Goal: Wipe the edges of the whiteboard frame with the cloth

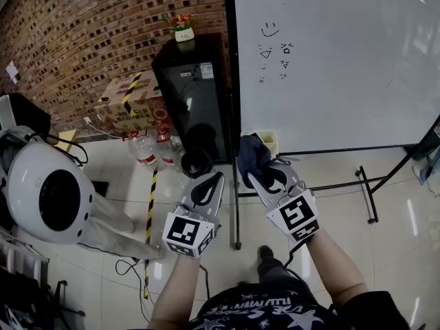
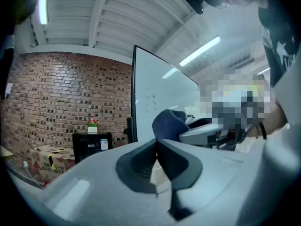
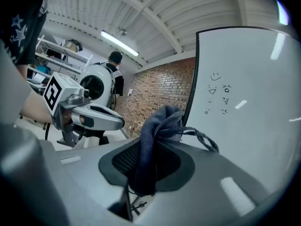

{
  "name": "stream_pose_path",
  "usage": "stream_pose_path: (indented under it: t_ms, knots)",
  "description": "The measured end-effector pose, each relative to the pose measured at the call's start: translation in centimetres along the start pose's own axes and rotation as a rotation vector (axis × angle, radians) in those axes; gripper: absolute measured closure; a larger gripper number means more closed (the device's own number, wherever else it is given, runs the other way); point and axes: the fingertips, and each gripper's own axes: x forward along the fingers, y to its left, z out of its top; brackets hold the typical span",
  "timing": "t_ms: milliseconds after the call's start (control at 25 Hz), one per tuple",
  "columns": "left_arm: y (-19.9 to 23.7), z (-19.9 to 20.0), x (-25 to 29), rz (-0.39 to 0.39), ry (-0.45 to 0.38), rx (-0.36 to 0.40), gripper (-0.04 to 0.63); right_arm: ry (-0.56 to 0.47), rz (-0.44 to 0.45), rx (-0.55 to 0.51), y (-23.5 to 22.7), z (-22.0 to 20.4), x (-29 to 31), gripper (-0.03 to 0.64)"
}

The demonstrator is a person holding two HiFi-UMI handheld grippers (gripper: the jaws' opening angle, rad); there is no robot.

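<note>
A dark blue cloth [image 1: 252, 157] is pinched in my right gripper [image 1: 263, 174], bunched up above its tips; in the right gripper view the cloth [image 3: 155, 135] hangs between the jaws. The whiteboard [image 1: 337, 60] stands ahead with a dark frame [image 1: 227, 67] down its left edge and a few small marks on it. The cloth is held low, close to the board's lower left corner. My left gripper [image 1: 206, 184] is shut with nothing in it, just left of the frame's leg; its closed jaws [image 2: 156, 147] show in the left gripper view.
A black cabinet [image 1: 191, 95] with a small plant pot [image 1: 183, 29] stands left of the board. A taped cardboard box [image 1: 130, 102] and plastic bottles [image 1: 148, 148] sit by the brick wall. A white round machine [image 1: 48, 191] is at the left. The board's stand [image 1: 368, 191] crosses the floor.
</note>
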Motion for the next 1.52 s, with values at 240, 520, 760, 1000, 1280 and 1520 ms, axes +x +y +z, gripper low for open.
stream_pose_path:
  t_ms: [240, 520, 760, 1000, 1280, 1520]
  knots:
    - [2.3, 0.1, 4.7, 0.037, 0.018, 0.001, 0.592, 0.060, 0.066, -0.112, -3.3, -1.4, 5.2, 0.540]
    - [4.5, -0.2, 10.0, 0.096, 0.038, 0.016, 0.592, 0.054, 0.157, -0.142, -6.3, -2.9, 9.9, 0.540]
    - [6.2, -0.1, 12.7, 0.158, 0.053, 0.032, 0.592, 0.021, 0.212, -0.158, -8.2, -2.9, 11.7, 0.540]
    - [8.2, 1.3, 13.0, 0.256, 0.037, 0.053, 0.592, -0.035, 0.226, -0.242, -9.3, -0.7, 12.2, 0.538]
    - [9.3, 5.7, 13.7, 0.286, -0.030, 0.098, 0.592, -0.108, 0.172, -0.243, -11.7, 4.4, 11.5, 0.538]
    - [11.6, 10.8, 14.5, 0.301, -0.082, 0.156, 0.592, -0.174, 0.084, -0.217, -14.9, 10.8, 10.7, 0.538]
